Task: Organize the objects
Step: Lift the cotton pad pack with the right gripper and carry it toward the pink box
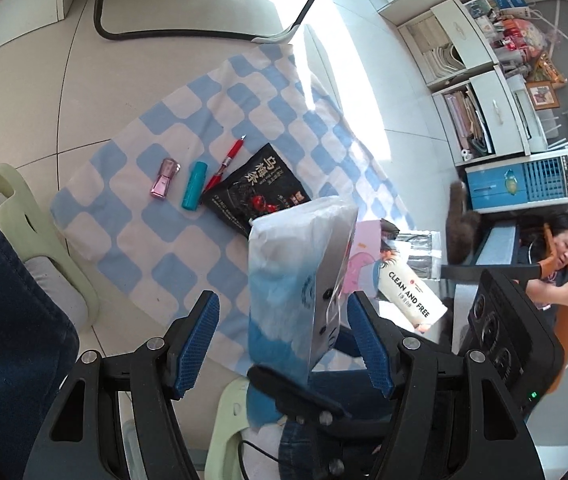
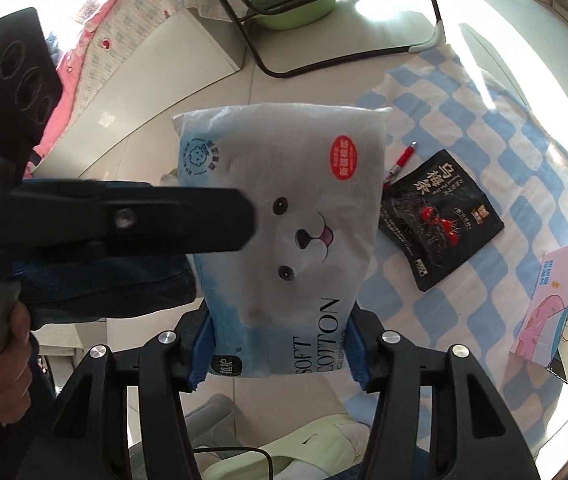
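Landmark: blue-checked cloth (image 1: pixel 212 128) spread on the floor.
Left wrist view only: pink bottle (image 1: pixel 164 178), teal tube (image 1: pixel 194 186) and red pen (image 1: pixel 228 164) in a row on the cloth, left of the black snack pouch (image 1: pixel 258 192).
Right wrist view only: the tissue pack (image 2: pixel 287 240) face with bear print, lifted above the cloth's near edge.
Left tongs (image 1: pixel 284 336): spread wide, released; the pack hangs between the pads without clear contact.
Right tongs (image 2: pixel 278 354): clenched on the tissue pack's lower end, both pads pressing.
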The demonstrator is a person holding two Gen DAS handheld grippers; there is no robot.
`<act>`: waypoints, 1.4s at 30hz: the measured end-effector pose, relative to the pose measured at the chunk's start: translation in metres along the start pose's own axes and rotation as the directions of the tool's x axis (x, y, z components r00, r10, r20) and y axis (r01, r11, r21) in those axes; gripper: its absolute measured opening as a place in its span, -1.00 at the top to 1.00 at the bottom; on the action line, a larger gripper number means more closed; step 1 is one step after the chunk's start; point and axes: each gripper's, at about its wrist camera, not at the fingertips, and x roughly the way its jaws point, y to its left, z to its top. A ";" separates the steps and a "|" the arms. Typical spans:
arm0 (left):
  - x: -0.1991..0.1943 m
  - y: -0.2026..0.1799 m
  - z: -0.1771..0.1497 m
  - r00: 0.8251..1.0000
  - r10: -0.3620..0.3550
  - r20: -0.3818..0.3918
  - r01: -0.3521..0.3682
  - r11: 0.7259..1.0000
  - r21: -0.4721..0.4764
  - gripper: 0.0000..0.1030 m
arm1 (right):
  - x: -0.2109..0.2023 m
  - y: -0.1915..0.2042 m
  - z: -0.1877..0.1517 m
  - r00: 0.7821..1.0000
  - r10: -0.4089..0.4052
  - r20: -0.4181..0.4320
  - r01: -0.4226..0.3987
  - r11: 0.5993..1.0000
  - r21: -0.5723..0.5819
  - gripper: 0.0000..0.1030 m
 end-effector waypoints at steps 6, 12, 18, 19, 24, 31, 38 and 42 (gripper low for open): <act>-0.008 0.016 -0.002 0.997 -0.044 0.069 0.050 0.995 -0.088 0.77 | -0.014 0.027 -0.012 0.998 -0.026 0.059 0.029 0.998 -0.052 -0.47; -0.001 0.071 -0.007 0.994 -0.069 0.086 0.097 0.924 -0.371 0.78 | -0.016 0.065 -0.028 0.956 -0.238 0.171 0.274 0.933 -0.234 -0.48; 0.011 0.083 -0.012 0.972 -0.220 0.085 0.234 0.855 -0.464 0.78 | 0.001 0.069 -0.026 0.971 -0.187 0.146 0.220 0.941 -0.258 -0.48; 0.012 0.082 -0.010 0.967 -0.240 0.081 0.251 0.855 -0.454 0.78 | 0.005 0.063 -0.024 0.980 -0.163 0.116 0.185 0.958 -0.221 -0.47; 0.014 0.060 0.006 0.975 -0.220 0.042 0.223 0.931 -0.288 0.76 | 0.003 0.024 -0.013 0.993 -0.078 0.091 0.079 0.997 -0.008 0.56; 0.001 0.032 0.019 0.979 -0.149 0.139 0.174 0.968 -0.184 -0.29 | -0.020 -0.063 -0.003 0.978 -0.138 0.156 0.086 0.950 0.298 0.76; 0.035 0.031 0.023 0.987 -0.151 0.056 0.161 0.946 -0.283 -0.29 | -0.113 -0.143 0.013 0.899 -0.372 0.233 0.238 0.860 0.452 0.99; 0.054 0.019 0.032 0.990 -0.142 0.004 0.137 0.945 -0.296 -0.29 | -0.128 -0.172 0.011 0.921 -0.362 0.142 0.253 0.835 0.489 0.98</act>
